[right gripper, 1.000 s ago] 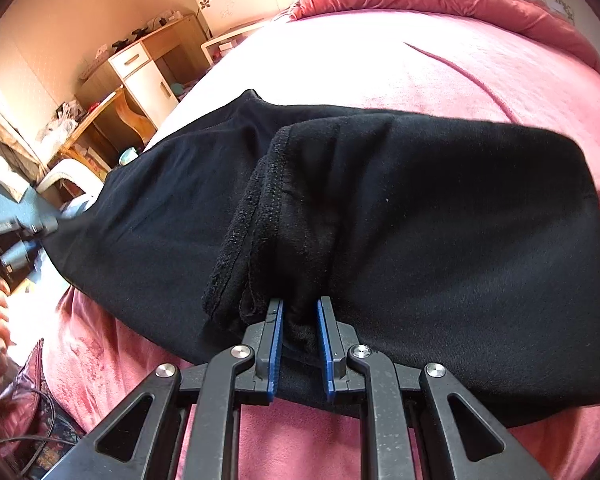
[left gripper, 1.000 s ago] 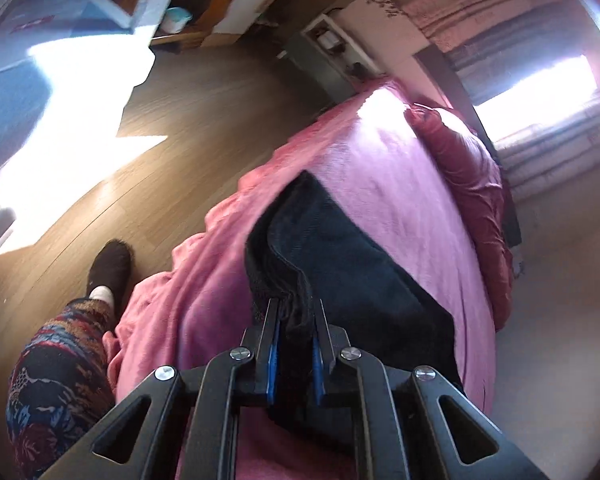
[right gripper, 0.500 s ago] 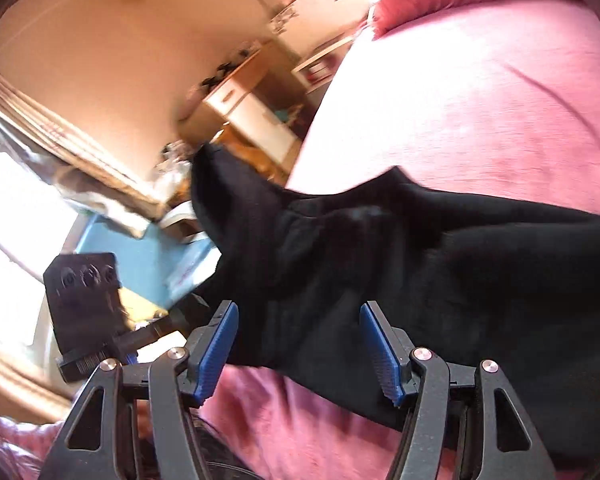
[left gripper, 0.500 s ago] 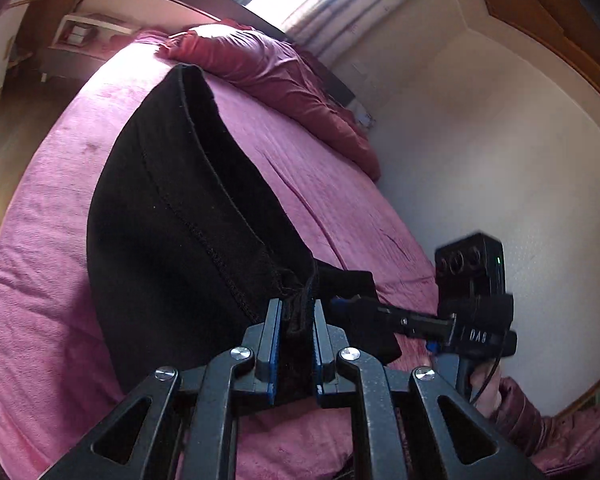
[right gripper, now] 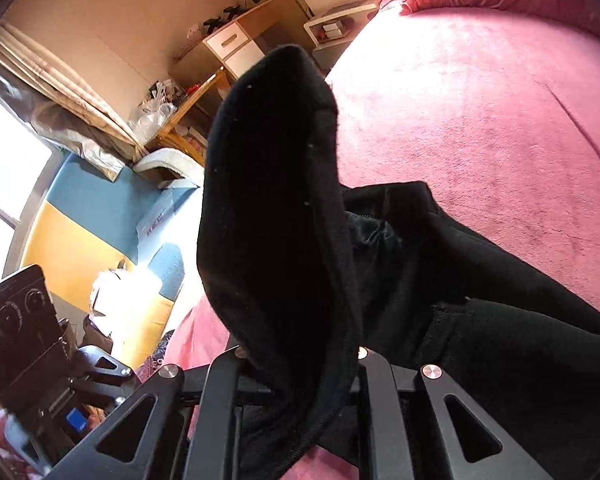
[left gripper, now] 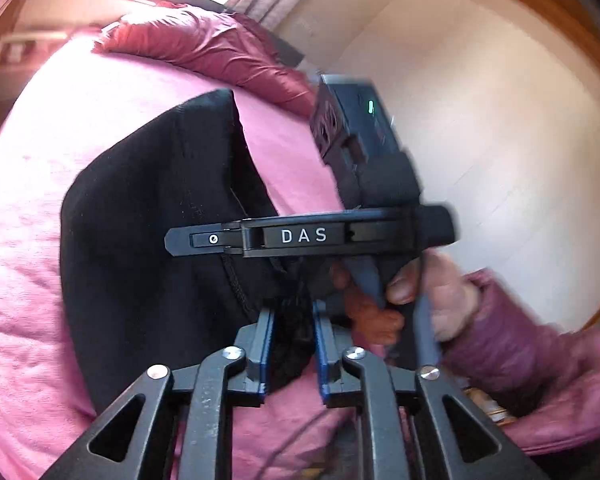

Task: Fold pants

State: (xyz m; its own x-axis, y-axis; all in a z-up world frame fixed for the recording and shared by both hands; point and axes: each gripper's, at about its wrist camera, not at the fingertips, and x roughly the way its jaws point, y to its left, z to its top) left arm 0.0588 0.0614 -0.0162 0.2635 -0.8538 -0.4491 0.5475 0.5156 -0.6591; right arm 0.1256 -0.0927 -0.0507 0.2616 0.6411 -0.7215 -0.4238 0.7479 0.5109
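Note:
Black pants [left gripper: 148, 216] lie partly folded on a pink bed cover [left gripper: 24, 208]. My left gripper [left gripper: 294, 320] is shut on a bunched edge of the pants. The right gripper [left gripper: 180, 238] shows from the side in the left wrist view, lying across the pants. In the right wrist view a raised flap of the pants [right gripper: 276, 216] drapes over my right gripper and hides its fingertips. The rest of the pants [right gripper: 500, 320] lies on the bed cover [right gripper: 480, 92] to the right.
A red duvet [left gripper: 220, 48] is piled at the head of the bed. A wooden desk with drawers [right gripper: 236, 44] and a small white shelf [right gripper: 332, 28] stand beside the bed. The left gripper unit [right gripper: 32, 336] shows at lower left.
The right gripper opened, then moved in close under a lifted flap of the pants. The left gripper swung round to face along the bed and stayed shut on the pants.

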